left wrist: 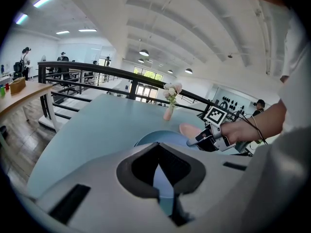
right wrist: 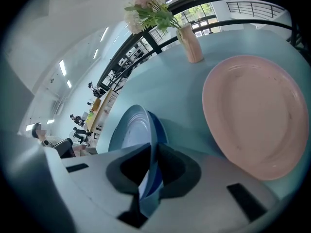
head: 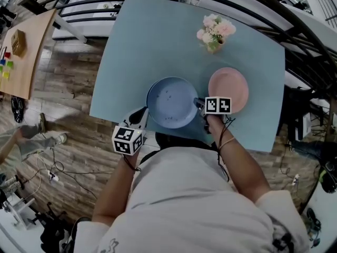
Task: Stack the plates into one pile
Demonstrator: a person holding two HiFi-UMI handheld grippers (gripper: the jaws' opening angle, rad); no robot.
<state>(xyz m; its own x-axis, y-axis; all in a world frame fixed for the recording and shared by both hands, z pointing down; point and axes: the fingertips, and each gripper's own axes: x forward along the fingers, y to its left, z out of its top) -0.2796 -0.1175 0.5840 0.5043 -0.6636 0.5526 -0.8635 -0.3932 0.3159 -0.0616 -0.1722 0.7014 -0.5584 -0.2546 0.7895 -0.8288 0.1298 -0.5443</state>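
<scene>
Clamping blue plate (right wrist: 132, 130) rim, jaws clear only in right gripper view

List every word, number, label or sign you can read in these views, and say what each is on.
No text is readable anywhere.
Marker cubes on the left gripper and right gripper: black-and-white square patterns, no letters.
Nothing on the blue plate, pink plate, flower vase, table.
Shirt print at the head view's bottom edge: cut off, unreadable.
Wall graphic in the left gripper view: too small.
</scene>
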